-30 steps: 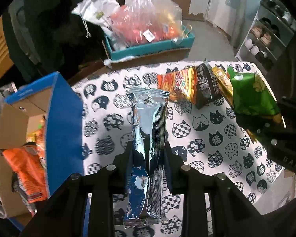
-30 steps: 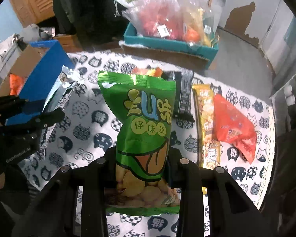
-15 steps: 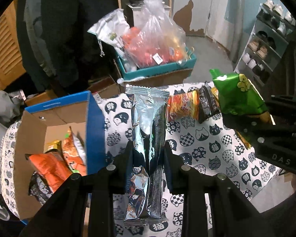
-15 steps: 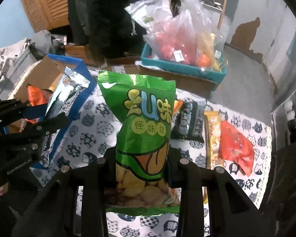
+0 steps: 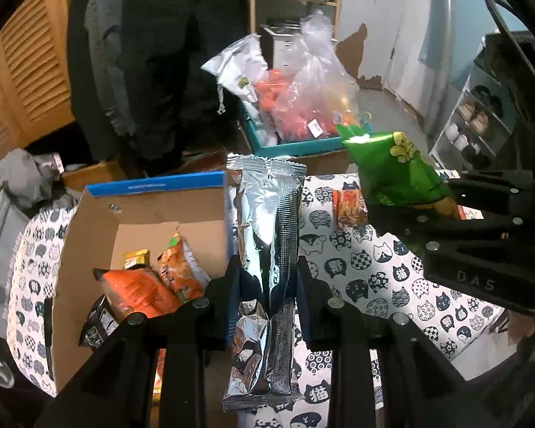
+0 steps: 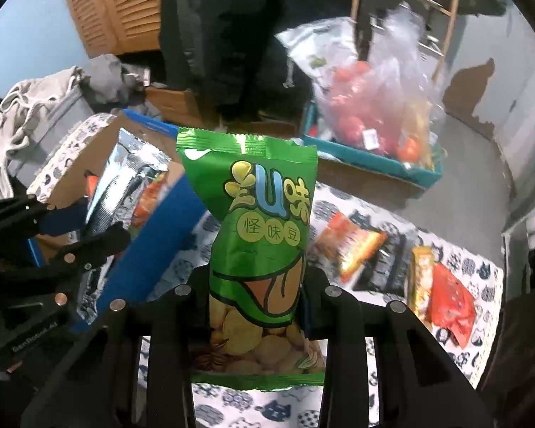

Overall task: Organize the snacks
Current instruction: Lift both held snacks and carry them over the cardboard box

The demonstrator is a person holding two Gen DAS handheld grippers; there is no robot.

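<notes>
My left gripper (image 5: 267, 278) is shut on a long silver snack packet (image 5: 267, 228), held upright over the right wall of the blue cardboard box (image 5: 153, 187). The box holds orange packets (image 5: 139, 290) and others. My right gripper (image 6: 258, 285) is shut on a green bean snack bag (image 6: 260, 221), lifted above the cat-print tablecloth (image 6: 456, 264). In the right wrist view the left gripper (image 6: 71, 249) with the silver packet (image 6: 125, 178) hangs over the box (image 6: 160, 228) at the left. In the left wrist view the green bag (image 5: 392, 174) is at the right.
Several packets lie on the cloth: an orange one (image 6: 353, 246), a black one (image 6: 388, 264), a yellow one (image 6: 421, 281) and a red one (image 6: 449, 303). A teal crate (image 6: 374, 160) with plastic bags stands behind the table. Dark clothing of a person (image 5: 153, 53) is at the back.
Both grippers have risen and moved left toward the blue box, each keeping its packet. The box's inside has come into the left wrist view.
</notes>
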